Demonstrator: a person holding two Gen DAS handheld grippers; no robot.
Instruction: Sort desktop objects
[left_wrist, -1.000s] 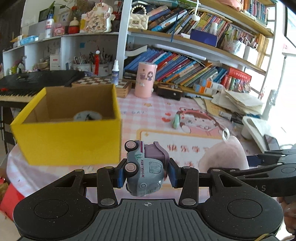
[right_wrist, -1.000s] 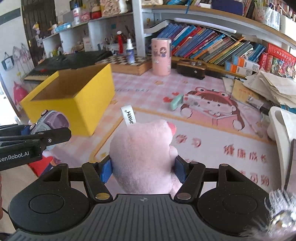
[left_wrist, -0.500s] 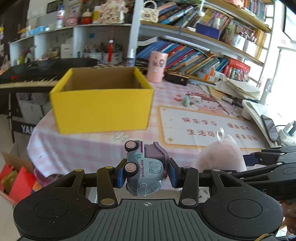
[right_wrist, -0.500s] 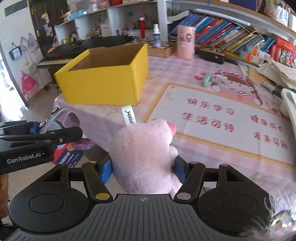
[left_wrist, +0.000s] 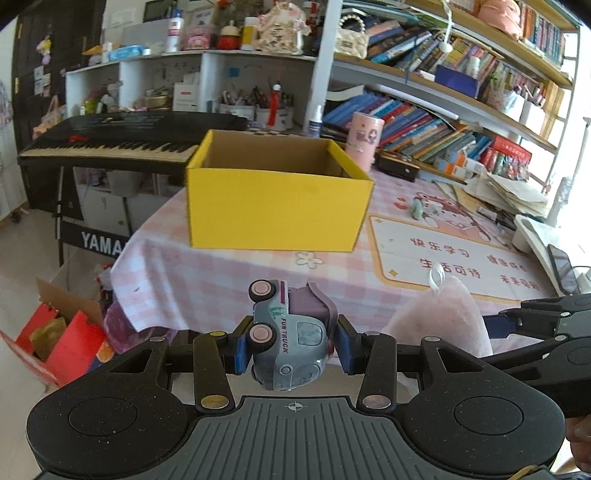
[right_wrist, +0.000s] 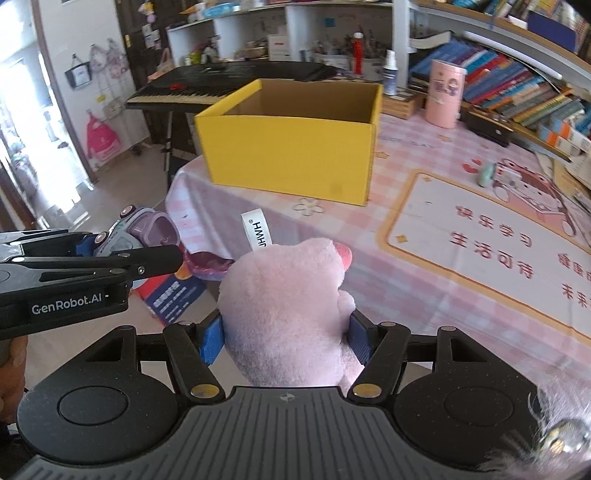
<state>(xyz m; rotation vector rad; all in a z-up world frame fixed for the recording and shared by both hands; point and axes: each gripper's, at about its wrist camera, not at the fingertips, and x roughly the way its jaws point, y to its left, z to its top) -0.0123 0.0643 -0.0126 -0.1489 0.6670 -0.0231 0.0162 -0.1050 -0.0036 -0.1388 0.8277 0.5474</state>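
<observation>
My left gripper (left_wrist: 290, 349) is shut on a grey-blue toy truck (left_wrist: 291, 339) with a purple back, held in the air off the table's near edge. My right gripper (right_wrist: 286, 339) is shut on a pink plush toy (right_wrist: 291, 306) with a white tag, beside the left gripper (right_wrist: 110, 254). The plush also shows in the left wrist view (left_wrist: 439, 317). An open yellow box (left_wrist: 277, 199) stands on the pink checked table (left_wrist: 207, 273) ahead; it also shows in the right wrist view (right_wrist: 295, 147). Its inside is hidden from here.
A printed mat (left_wrist: 454, 254) lies right of the box. A pink cup (left_wrist: 364, 138), a small green object (left_wrist: 417, 208), papers and bookshelves are at the back. A keyboard (left_wrist: 122, 140) stands left. Red boxes (left_wrist: 55, 343) sit on the floor.
Both grippers have pulled back from the table, still holding the truck and the plush. The yellow box now looks farther away and the floor has come into view.
</observation>
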